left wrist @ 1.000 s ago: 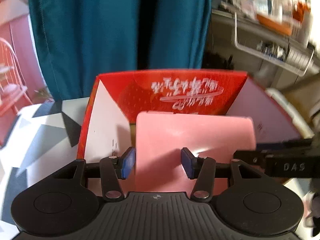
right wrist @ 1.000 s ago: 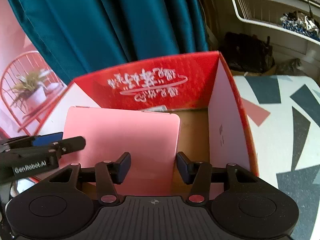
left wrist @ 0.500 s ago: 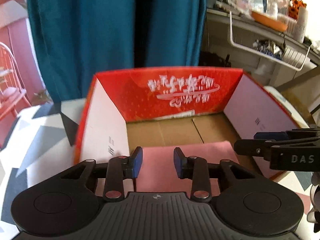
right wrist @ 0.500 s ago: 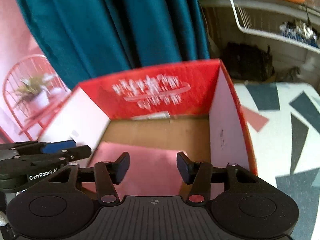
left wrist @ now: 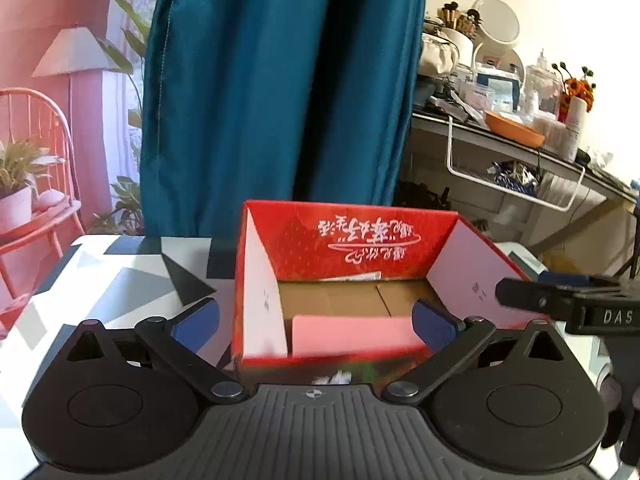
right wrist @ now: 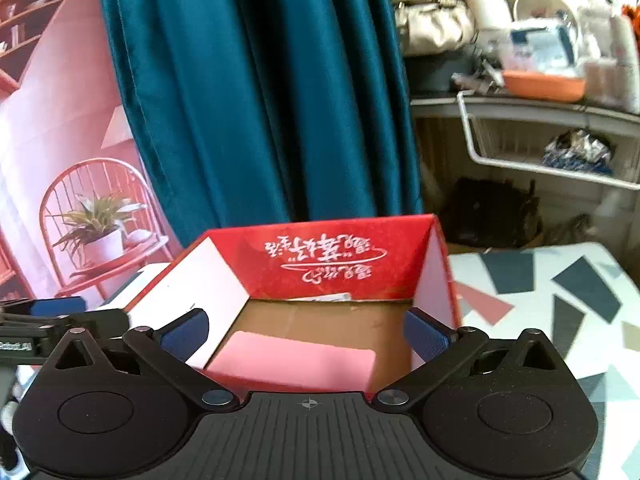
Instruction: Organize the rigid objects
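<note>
now both my grippers are released: the left gripper (left wrist: pixel 315 325) and the right gripper (right wrist: pixel 305 333) have just been opening their jaws, which stand spread wide with nothing pressed between them. the pink case (left wrist: pixel 352 337) lies flat on the brown floor of the red box (left wrist: pixel 348 240), at its near end, beyond and below both sets of jaws. the box sits on the patterned counter (right wrist: pixel 560 300).

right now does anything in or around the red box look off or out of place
Nothing stands out. The pink flat item lies flat on the cardboard floor of the red box, near its front wall. The box sits upright on the patterned table. Both the left gripper and right gripper have just opened their jaws, holding nothing.
</note>
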A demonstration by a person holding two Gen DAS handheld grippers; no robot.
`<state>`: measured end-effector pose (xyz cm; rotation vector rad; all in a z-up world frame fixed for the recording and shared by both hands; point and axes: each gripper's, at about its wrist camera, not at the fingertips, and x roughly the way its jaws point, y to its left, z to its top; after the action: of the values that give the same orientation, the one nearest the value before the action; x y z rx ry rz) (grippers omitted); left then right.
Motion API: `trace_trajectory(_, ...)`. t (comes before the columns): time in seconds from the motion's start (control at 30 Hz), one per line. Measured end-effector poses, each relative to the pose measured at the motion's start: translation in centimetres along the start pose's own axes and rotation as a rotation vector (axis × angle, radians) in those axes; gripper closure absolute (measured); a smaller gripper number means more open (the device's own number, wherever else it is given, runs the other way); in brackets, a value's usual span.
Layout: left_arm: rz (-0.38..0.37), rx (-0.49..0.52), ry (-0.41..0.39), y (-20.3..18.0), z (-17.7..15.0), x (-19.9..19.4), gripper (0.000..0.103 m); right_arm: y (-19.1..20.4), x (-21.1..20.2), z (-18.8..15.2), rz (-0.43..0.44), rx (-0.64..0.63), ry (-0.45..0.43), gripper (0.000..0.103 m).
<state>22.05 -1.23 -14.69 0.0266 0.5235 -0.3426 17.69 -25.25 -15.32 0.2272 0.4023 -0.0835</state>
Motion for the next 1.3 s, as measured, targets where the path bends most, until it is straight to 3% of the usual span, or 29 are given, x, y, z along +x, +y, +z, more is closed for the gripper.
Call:
trace_trajectory(0.57, 0.001, -0.046, -0.005, -1.6, -7.9, -5.2, 0.0, -1.2, -7.0, -8.5, -0.016, -0.001, -0.12, 0.0)
trace_trajectory(0.77, -0.01, -0.035, 0.039, -2.8, -10.3, -4.8, 0.0, -1.9, -7.9, -12.4, -0.091, -0.033, -0.089, 0.0)
trace_trajectory(1.03, 0.001, -0.054, 0.055, -2.4, -11.5, -3.8, 0.0, -2.8, -5.9, -14.0, -0.182, -0.084, -0.044, 0.0)
trace_trajectory(1.3, 0.01, -0.023, 0.064, -2.9, -12.1, -3.0, 0.0, -2.5, -5.0, -15.0, -0.079, -0.124, -0.001, 0.001)
